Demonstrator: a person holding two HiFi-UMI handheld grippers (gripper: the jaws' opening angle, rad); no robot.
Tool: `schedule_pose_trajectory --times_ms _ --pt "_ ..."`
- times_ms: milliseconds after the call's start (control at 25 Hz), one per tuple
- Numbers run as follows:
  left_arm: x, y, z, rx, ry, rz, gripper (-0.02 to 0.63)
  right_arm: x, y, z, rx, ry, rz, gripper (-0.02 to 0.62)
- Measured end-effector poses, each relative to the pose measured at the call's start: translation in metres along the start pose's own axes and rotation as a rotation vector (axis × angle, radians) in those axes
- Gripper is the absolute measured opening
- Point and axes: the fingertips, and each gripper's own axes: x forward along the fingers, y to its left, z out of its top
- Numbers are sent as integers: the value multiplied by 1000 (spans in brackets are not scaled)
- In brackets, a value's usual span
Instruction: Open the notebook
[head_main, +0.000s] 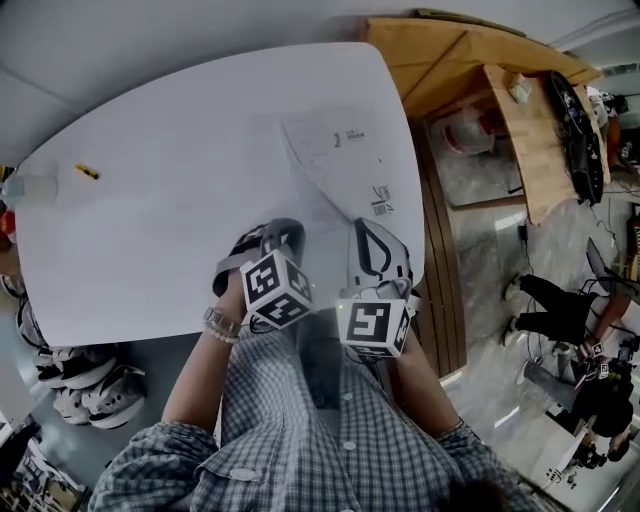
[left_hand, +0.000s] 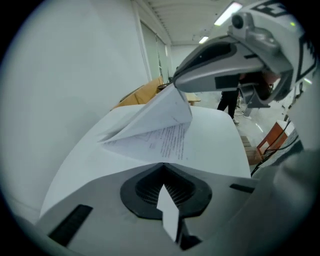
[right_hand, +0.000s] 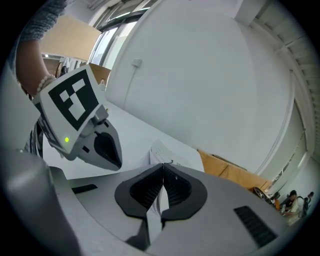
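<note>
The right tool (right_hand: 163, 167) is clenched, its jaws pinching a thin sheet (left_hand: 155, 112) of the notebook (left_hand: 167, 142) by its corner. That sheet is held up off the rest and slopes down to where it joins at the notebook's far-left side, leaving a wedge of air over the printed page below.

The left tool (left_hand: 162, 169) has its jaws together at the tips. It points down at the notebook's near edge, just left of the right tool. Whether it presses on paper or grips anything cannot be told.

The notebook lies flat on the white counter (head_main: 170, 200). The counter's rounded right rim is near the notebook's right side, and the counter's near rim is just behind both tools. Left of the notebook runs a wide stretch of counter. A small yellow item (head_main: 87, 171) and a bottle (head_main: 25, 188) sit well apart from the notebook, by the far-left rim. Beyond the notebook, past the counter's corner, stands a brown board (head_main: 450, 55).
</note>
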Motion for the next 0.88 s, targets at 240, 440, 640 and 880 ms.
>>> schedule_pose_trajectory --times_ms 240,440,640,880 --pt "-8 15 9 -60 -64 9 9 0 0 -1 0 5 8 21" --pt "23 4 34 17 -81 -47 9 -1 1 -1 14 9 12 21" --pt "33 5 48 -20 -131 -68 9 1 16 -2 28 -2 99 23" --pt "31 5 48 -39 -149 -87 9 -4 31 -6 -126 -27 131 25"
